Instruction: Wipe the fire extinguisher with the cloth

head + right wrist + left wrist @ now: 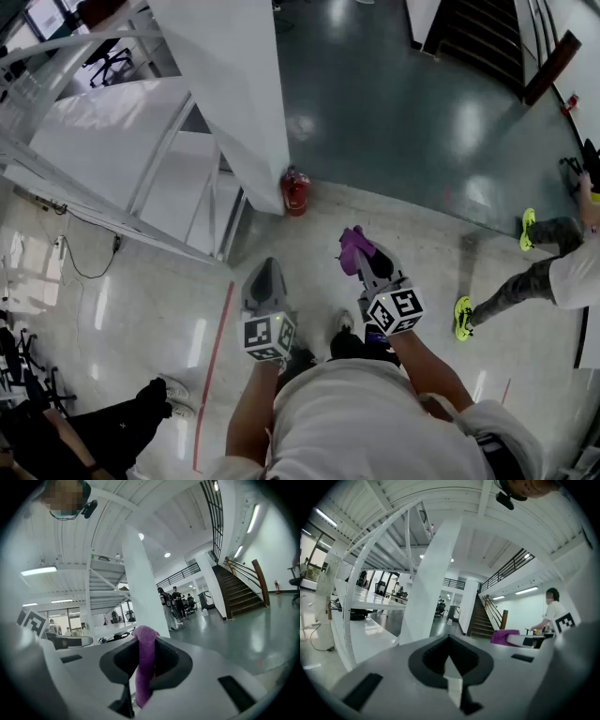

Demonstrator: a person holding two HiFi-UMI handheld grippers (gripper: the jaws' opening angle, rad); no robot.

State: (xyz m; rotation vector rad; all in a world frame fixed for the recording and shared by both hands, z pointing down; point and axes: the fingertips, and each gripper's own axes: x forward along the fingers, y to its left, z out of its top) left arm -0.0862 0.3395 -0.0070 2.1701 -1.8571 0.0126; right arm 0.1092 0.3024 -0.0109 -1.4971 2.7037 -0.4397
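A red fire extinguisher [294, 191] stands on the floor at the foot of a white pillar [246, 103], seen in the head view only. My right gripper [362, 251] is shut on a purple cloth [352, 247], which bunches out past its tip, some way short of the extinguisher. In the right gripper view the cloth [144, 660] stands pinched between the jaws. My left gripper [263, 274] hangs beside it, shut with nothing in it; its jaws [451, 665] meet on empty air, and the cloth [504, 636] shows at its right.
A white stair frame [141, 178] runs along the left, with a cable on the floor near it. A person in yellow shoes [463, 317] stands at the right. Another person's dark legs [112, 427] are at the lower left. A red floor line [214, 366] runs beside me.
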